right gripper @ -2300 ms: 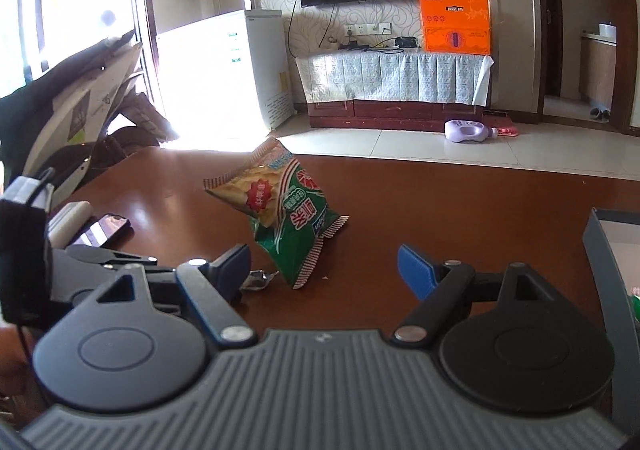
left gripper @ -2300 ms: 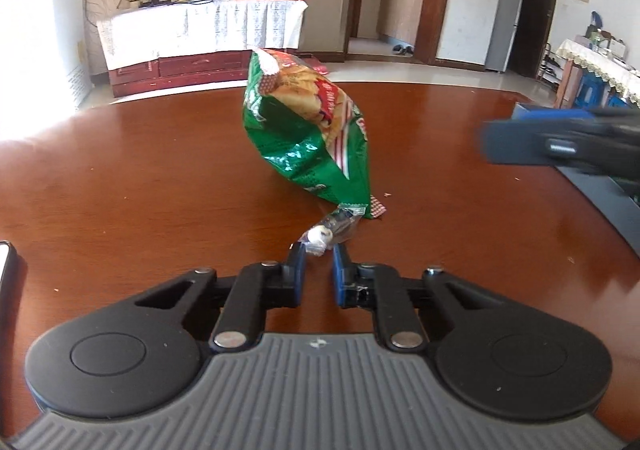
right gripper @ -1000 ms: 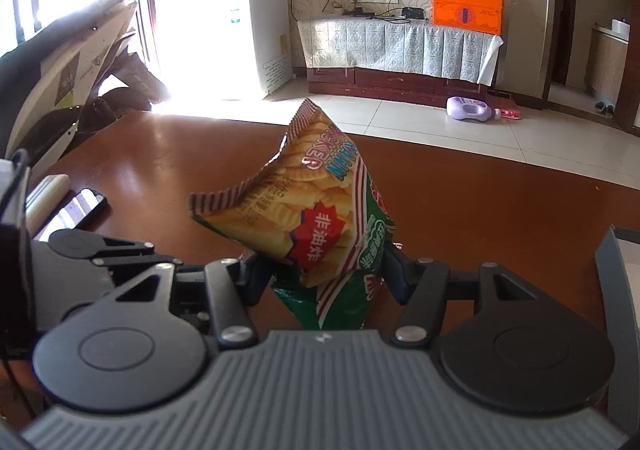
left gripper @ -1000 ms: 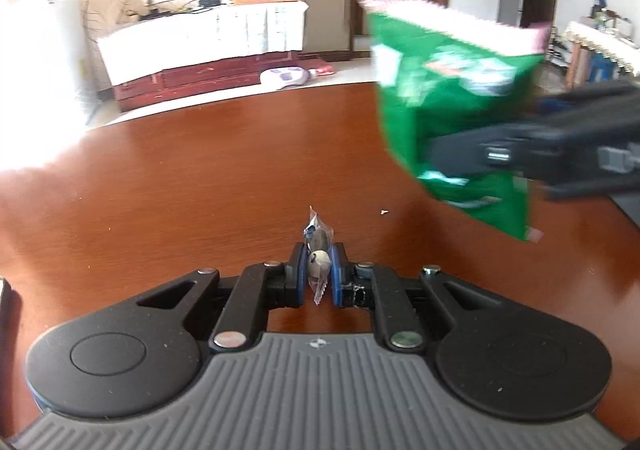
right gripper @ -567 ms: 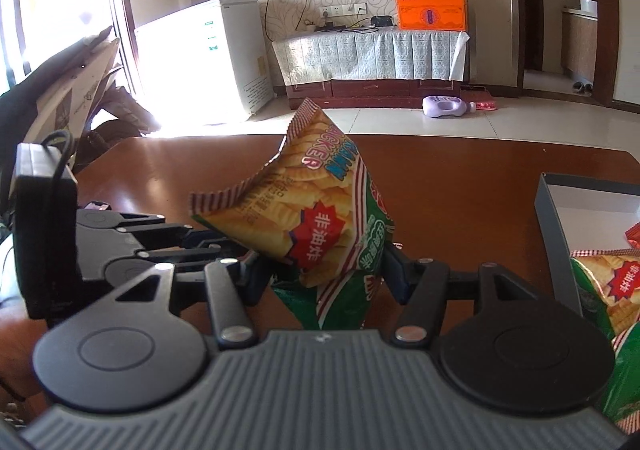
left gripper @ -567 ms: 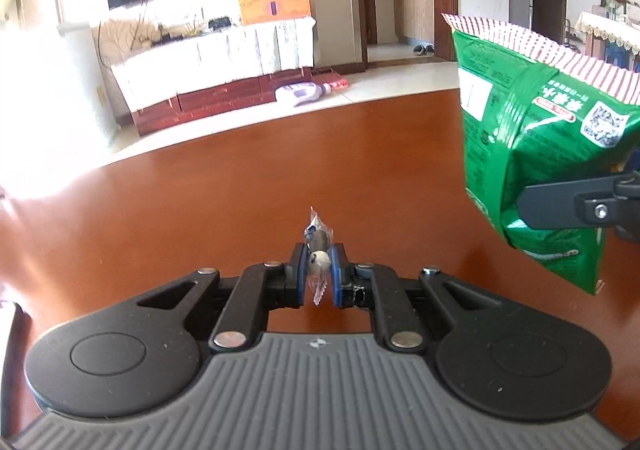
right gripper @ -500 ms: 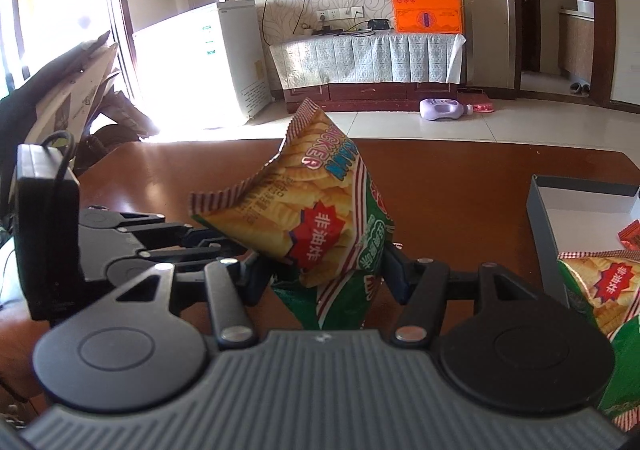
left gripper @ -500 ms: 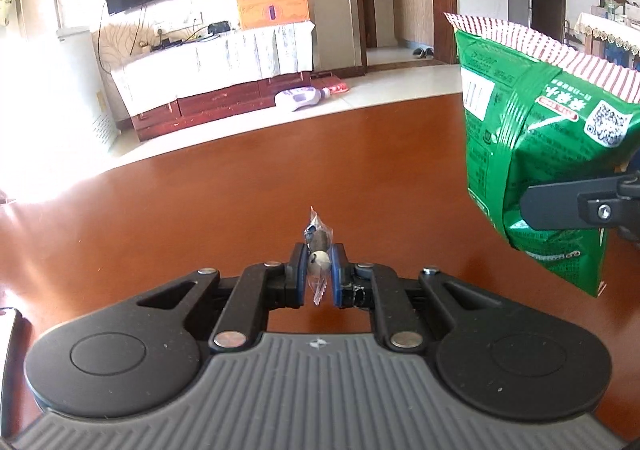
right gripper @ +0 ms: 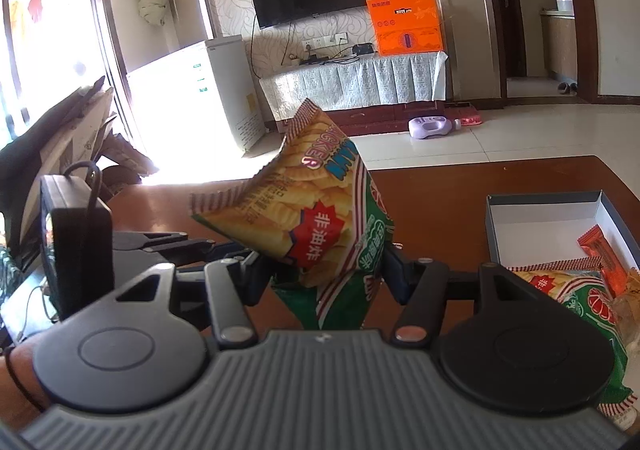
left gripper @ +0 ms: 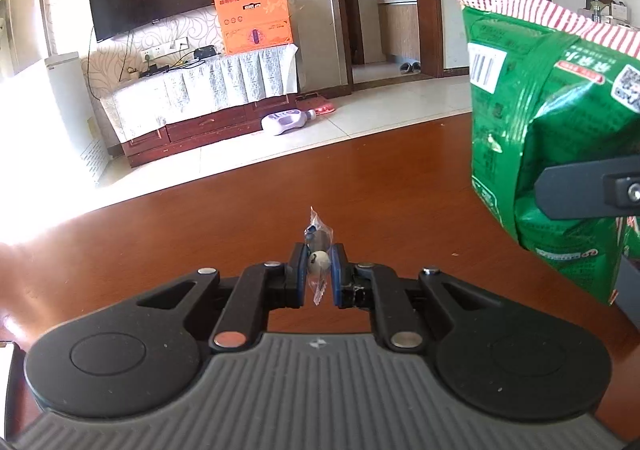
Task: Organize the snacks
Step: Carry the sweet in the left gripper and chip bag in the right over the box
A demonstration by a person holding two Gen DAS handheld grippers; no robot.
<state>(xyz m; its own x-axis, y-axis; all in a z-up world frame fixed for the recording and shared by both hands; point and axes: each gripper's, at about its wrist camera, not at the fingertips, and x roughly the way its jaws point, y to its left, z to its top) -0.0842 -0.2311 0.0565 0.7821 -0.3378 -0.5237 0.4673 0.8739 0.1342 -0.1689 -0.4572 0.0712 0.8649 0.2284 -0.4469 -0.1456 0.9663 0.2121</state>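
Note:
My left gripper (left gripper: 318,270) is shut on a small clear-wrapped candy (left gripper: 317,258), held above the brown table (left gripper: 200,234). My right gripper (right gripper: 326,270) is shut on a green and yellow chip bag (right gripper: 308,217), lifted off the table; the bag's green back also shows at the right of the left wrist view (left gripper: 548,129). A grey box with a white inside (right gripper: 540,217) lies on the table to the right, holding another chip bag (right gripper: 576,294) and an orange snack pack (right gripper: 604,254).
The left gripper's body (right gripper: 76,250) sits at the left of the right wrist view, close to the held bag. Beyond the table are a tiled floor, a TV cabinet (right gripper: 352,85) and a white freezer (right gripper: 188,101).
The right gripper closed on the chip bag, lifted it and carried it rightward toward the box. The left gripper picked up the candy and lifted it.

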